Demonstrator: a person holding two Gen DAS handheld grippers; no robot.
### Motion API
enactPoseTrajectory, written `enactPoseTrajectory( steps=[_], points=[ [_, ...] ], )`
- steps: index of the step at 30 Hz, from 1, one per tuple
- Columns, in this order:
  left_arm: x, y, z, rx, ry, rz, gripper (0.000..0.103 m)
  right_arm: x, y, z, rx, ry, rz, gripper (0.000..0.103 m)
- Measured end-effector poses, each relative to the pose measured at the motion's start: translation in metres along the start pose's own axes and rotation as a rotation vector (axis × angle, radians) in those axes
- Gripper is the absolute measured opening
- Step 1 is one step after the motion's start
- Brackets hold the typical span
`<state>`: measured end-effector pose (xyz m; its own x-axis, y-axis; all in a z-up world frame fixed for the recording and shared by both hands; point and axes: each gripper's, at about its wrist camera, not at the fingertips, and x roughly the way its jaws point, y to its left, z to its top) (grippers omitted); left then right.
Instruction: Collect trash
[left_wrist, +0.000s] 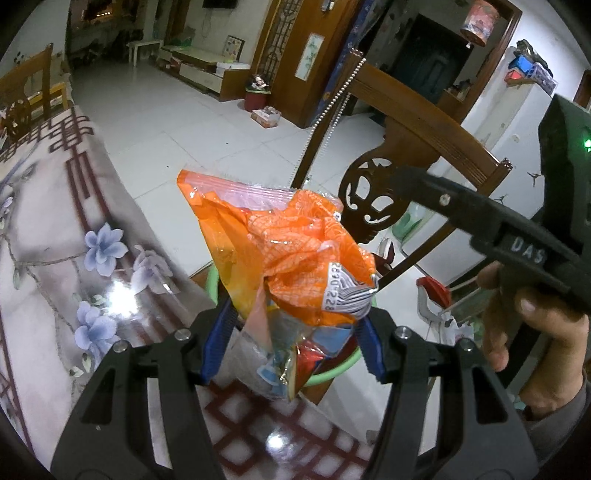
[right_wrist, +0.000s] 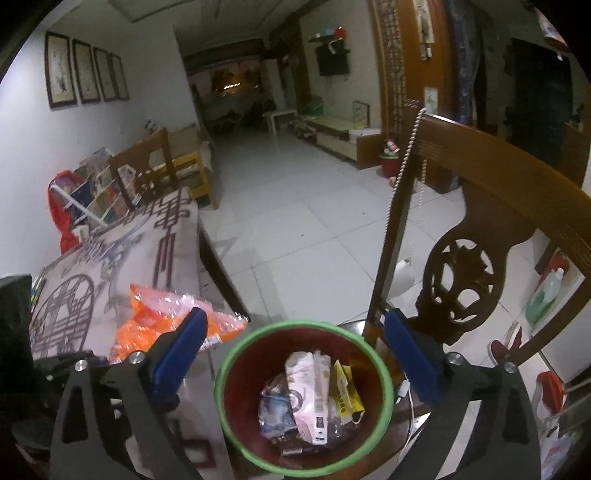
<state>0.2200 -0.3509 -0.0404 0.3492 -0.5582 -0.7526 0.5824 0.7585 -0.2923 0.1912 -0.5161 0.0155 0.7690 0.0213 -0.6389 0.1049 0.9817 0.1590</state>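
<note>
Several wrappers already lie in the green-rimmed red plastic bin (right_wrist: 303, 397); my right gripper (right_wrist: 295, 365) gapes empty above it, while my left gripper (left_wrist: 291, 345) clamps the crumpled orange plastic snack bag (left_wrist: 280, 243), not yet dropped.

Right gripper (right_wrist: 293, 356) hovering over bin (right_wrist: 384, 391), jaws standing wide apart, nothing sitting between blue pads (right_wrist: 181, 354). Bin, red inside with green rim, standing just beside table (right_wrist: 110, 258). Wrappers lying in bin: pink-white packet (right_wrist: 308, 391) in middle, yellow packet (right_wrist: 345, 391) leaning to its right, bluish one (right_wrist: 275, 410) to its left. Orange bag (right_wrist: 147, 321) showing at table edge behind left pad. Carved wooden chair (right_wrist: 480, 229) standing right of bin.
</note>
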Motion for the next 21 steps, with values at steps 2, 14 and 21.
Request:
enactPoseTrajectory(
  steps=[2,14,21],
  points=[
    [0.003,-0.006,0.001,0.012,0.003,-0.007,0.058,-0.003,-0.003,0.001,0.017,-0.011,-0.015,0.095],
    [0.016,-0.02,0.001,0.03,0.016,0.001,0.097,-0.015,-0.019,0.006,0.093,-0.06,-0.043,0.095],
    [-0.018,0.004,-0.017,0.011,-0.046,0.095,0.097,-0.02,0.002,0.007,0.048,-0.078,-0.034,0.095]
  ],
)
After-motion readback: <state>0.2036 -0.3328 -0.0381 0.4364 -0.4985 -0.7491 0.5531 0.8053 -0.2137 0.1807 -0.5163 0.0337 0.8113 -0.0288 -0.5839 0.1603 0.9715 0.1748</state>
